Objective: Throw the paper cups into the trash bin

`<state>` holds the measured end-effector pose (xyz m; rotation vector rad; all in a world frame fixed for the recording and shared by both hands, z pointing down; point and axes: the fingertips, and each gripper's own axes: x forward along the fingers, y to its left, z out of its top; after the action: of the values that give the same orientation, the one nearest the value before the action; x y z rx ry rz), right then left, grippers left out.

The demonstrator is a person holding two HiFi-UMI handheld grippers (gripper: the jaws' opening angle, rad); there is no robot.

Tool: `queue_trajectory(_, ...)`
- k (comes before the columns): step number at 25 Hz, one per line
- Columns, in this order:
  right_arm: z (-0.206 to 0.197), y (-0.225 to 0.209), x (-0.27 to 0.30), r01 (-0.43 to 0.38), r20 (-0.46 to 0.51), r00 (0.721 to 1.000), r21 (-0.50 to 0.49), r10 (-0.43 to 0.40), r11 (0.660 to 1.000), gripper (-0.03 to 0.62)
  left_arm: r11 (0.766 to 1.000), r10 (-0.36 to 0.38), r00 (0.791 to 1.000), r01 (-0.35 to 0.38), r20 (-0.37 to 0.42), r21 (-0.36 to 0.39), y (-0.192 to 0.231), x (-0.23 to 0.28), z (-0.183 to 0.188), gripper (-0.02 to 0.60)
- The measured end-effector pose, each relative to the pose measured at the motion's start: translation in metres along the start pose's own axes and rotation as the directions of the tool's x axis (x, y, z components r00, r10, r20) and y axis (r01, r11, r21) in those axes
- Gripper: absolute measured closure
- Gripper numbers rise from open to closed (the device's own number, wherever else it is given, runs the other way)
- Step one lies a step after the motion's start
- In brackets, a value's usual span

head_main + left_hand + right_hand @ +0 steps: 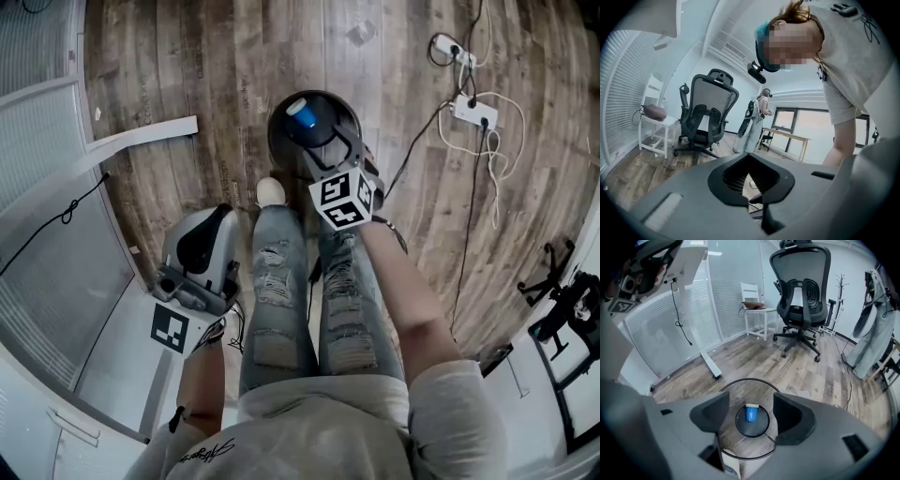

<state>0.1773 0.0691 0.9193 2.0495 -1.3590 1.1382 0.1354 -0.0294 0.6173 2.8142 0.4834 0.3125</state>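
Observation:
A round black mesh trash bin (277, 131) stands on the wood floor just beyond my feet. A blue paper cup (301, 114) lies at its bottom, also seen as the blue cup (751, 413) in the right gripper view. My right gripper (325, 145) hangs over the bin's (749, 379) near rim, open, with nothing between its jaws. My left gripper (201, 239) is held low at my left side, beside a white table edge, and points upward. Its jaws (751, 180) meet at the tips and hold nothing.
My legs in torn jeans (281, 300) stand right behind the bin. A white table foot (141, 139) lies to the left. A power strip with cables (473, 111) lies on the floor to the right. An office chair (801, 291) and a white stool (754, 310) stand farther off.

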Motion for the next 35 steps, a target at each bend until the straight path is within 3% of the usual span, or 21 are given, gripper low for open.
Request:
queue_trajectory(19, 0.076, 0.000, -0.092, 0.005, 0.158, 0.987, -0.021, -0.001, 1.000, 0.323, 0.999, -0.025, 0.999, 0.024, 0.027, 0.038, -0.026, 0.004, 0.050, 0.578)
queue_trajectory(35, 0.161, 0.003, -0.186, 0.016, 0.334, 0.942, 0.024, -0.023, 1.000, 0.324, 0.993, -0.068, 0.997, 0.065, 0.024, 0.096, -0.045, 0.005, 0.095, 0.578)
